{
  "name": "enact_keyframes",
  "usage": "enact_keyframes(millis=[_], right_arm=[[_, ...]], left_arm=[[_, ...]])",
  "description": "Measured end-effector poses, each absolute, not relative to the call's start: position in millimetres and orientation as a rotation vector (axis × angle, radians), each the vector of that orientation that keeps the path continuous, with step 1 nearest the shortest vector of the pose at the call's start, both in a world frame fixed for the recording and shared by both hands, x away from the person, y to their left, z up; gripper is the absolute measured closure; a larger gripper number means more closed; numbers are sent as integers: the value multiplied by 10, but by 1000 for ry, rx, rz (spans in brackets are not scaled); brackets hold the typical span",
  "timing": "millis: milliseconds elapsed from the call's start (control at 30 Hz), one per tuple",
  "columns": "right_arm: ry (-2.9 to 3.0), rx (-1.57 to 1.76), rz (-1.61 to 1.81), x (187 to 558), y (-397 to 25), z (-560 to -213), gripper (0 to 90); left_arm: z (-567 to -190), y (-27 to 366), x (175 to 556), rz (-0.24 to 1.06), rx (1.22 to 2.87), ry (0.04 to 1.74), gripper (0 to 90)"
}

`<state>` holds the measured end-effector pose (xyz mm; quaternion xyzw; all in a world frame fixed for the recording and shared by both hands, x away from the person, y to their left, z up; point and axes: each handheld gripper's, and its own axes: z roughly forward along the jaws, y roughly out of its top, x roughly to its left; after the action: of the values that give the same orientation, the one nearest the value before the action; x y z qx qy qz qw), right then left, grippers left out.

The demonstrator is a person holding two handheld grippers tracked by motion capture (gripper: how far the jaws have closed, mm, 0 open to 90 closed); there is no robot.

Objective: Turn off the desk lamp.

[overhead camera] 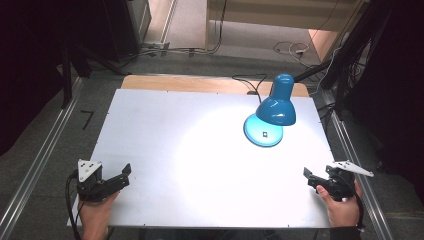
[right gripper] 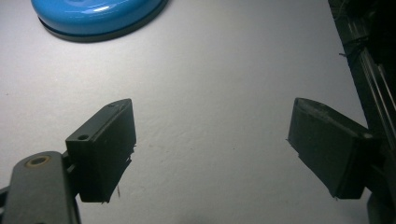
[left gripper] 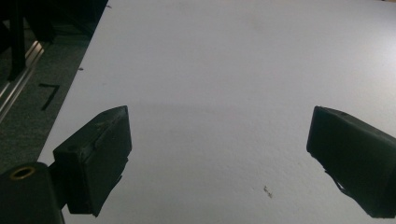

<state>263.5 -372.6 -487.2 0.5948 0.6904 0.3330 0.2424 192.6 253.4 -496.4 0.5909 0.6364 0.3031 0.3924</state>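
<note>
White tabletop (overhead camera: 165,130) sits on a wooden board, dark carpeted floor and metal rails around it, a bright pool of light in the middle.

Left gripper (overhead camera: 125,172): held in the person's left hand (overhead camera: 95,212) at the near left corner of the table, jaws spread wide, nothing between them. In the left gripper view (left gripper: 219,149) both black pads hang over bare white surface, with the table's left edge and a black mark on the floor beyond.

Right gripper (overhead camera: 307,176): held in the right hand (overhead camera: 342,207) at the near right edge, jaws likewise released and gripping nothing. In the right gripper view (right gripper: 212,135) the pads frame bare table, and the table's right edge shows at the picture's right.

Blue desk lamp (overhead camera: 276,107): stands at the far right of the table, shade tilted down over its round base (overhead camera: 261,132), lit. It is well apart from both grippers, nearer the right one. The base's rim (right gripper: 93,16) shows at the top left of the right gripper view, ahead of the jaws and not touching them. A black cord (overhead camera: 247,80) runs from behind the lamp off the far edge.
</note>
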Motion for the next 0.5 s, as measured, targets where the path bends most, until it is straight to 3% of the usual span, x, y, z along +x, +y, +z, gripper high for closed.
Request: enact_keyframes(millis=[500], right_arm=[[1910,1599,917,2674,-3621,-4867,139]], left_arm=[[-4972,2531,1930,761,1504,1613,73]])
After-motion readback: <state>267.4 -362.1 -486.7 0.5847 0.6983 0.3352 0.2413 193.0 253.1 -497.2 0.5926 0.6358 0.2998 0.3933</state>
